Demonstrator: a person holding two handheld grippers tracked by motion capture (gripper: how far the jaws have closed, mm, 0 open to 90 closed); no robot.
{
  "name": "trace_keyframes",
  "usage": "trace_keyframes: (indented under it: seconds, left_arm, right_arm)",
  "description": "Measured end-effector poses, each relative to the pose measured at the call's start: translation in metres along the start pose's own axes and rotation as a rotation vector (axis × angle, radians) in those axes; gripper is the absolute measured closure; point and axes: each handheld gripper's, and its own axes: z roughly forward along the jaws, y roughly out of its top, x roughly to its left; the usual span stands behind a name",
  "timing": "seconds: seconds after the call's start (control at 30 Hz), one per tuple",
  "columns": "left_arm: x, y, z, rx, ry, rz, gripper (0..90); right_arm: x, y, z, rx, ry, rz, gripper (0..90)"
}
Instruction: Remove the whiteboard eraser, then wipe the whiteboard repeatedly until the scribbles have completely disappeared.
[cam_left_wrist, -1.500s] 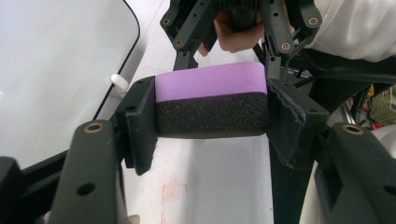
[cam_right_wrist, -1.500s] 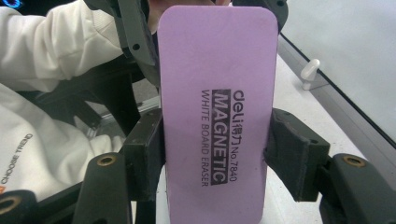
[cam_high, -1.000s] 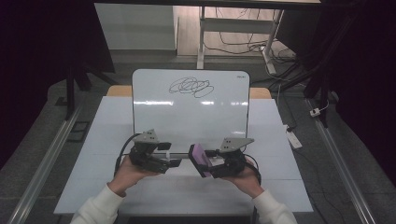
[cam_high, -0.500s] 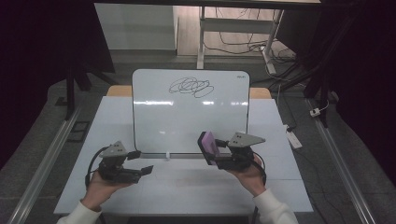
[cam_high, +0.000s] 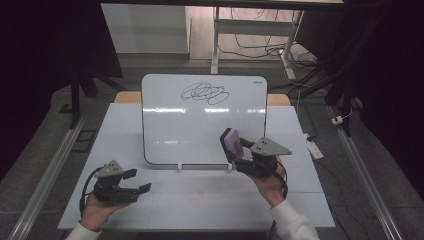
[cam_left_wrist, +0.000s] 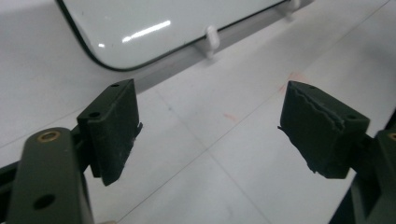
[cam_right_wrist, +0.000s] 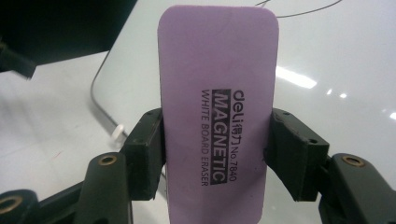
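Observation:
A purple magnetic whiteboard eraser (cam_high: 231, 141) is clamped by its long sides in my right gripper (cam_high: 237, 151), just in front of the lower right part of the whiteboard (cam_high: 200, 125). The board stands tilted back on the table and carries a black scribble (cam_high: 204, 93) near its top. In the right gripper view the eraser (cam_right_wrist: 217, 93) stands upright between the jaws of the right gripper (cam_right_wrist: 217, 144), label facing the camera. My left gripper (cam_high: 137, 181) hovers low over the table's near left. Its jaws have just been opening, and the left gripper (cam_left_wrist: 210, 93) has nothing between them.
The white table (cam_high: 200, 205) carries the board on small white clips (cam_high: 180, 166). The board's lower corner (cam_left_wrist: 154, 23) lies ahead of the left gripper. A power strip (cam_high: 314, 147) lies on the floor at the right. Metal rails run along both sides.
The left gripper has drawn away from the right one, leftwards and down toward the near table edge. The right gripper has lifted the eraser slightly toward the board.

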Motion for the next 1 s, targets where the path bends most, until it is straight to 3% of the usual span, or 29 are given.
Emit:
trace_keyframes:
  seconds: [0.23, 0.53, 0.73, 0.83, 1.0]
  left_arm:
    - [0.007, -0.003, -0.001, -0.012, 0.014, -0.026, 20.5]
    - [0.007, -0.001, 0.002, -0.004, 0.000, -0.014, 19.7]
    - [0.008, -0.002, 0.004, 0.005, -0.008, -0.018, 19.7]
    - [0.010, -0.002, 0.005, 0.005, -0.012, -0.021, 19.7]
    - [0.011, -0.004, 0.005, 0.007, -0.016, -0.025, 19.6]
  right_arm:
    - [-0.001, 0.009, 0.000, -0.016, -0.052, -0.013, 40.0]
    - [-0.010, 0.033, 0.001, -0.028, -0.137, -0.007, 40.0]
    - [-0.032, 0.051, 0.017, -0.025, -0.224, 0.036, 40.0]
    - [-0.039, 0.061, 0.024, -0.027, -0.262, 0.033, 40.0]
    - [-0.047, 0.074, 0.039, -0.007, -0.288, 0.023, 40.0]
